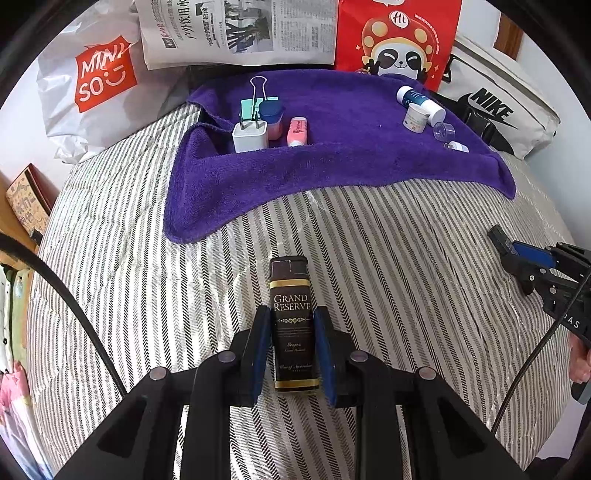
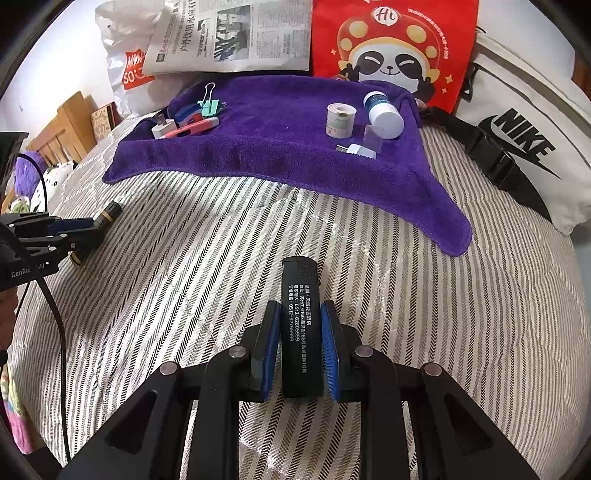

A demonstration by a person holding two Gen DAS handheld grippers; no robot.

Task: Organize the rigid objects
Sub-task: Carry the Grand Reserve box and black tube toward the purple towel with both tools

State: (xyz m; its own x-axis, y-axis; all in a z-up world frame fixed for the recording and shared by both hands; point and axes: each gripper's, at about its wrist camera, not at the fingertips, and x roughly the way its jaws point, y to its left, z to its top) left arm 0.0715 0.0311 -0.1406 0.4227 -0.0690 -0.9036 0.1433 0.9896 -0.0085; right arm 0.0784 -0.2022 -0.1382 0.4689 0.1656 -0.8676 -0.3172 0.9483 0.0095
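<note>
My left gripper [image 1: 293,314] is shut on a black "Grand Reserve" lighter [image 1: 291,317] with gold bands, held over the striped bed; it also shows at the left of the right wrist view [image 2: 105,218]. My right gripper [image 2: 299,310] is shut on a black lighter [image 2: 300,317] with white print. A purple towel [image 1: 332,155] lies ahead. On its left sit a white charger [image 1: 249,136], a binder clip [image 1: 255,99], a blue-lidded pot [image 1: 271,112] and a pink item [image 1: 297,131]. On its right lie a white bottle [image 2: 382,114], a tape roll [image 2: 340,120] and a small white plug [image 2: 360,150].
Behind the towel stand a Miniso bag [image 1: 96,85], a newspaper [image 1: 236,29] and a red panda bag [image 1: 399,40]. A white Nike bag [image 2: 524,147] with a black buckle strap lies at the right. A wooden headboard [image 2: 59,129] and soft toys are at far left.
</note>
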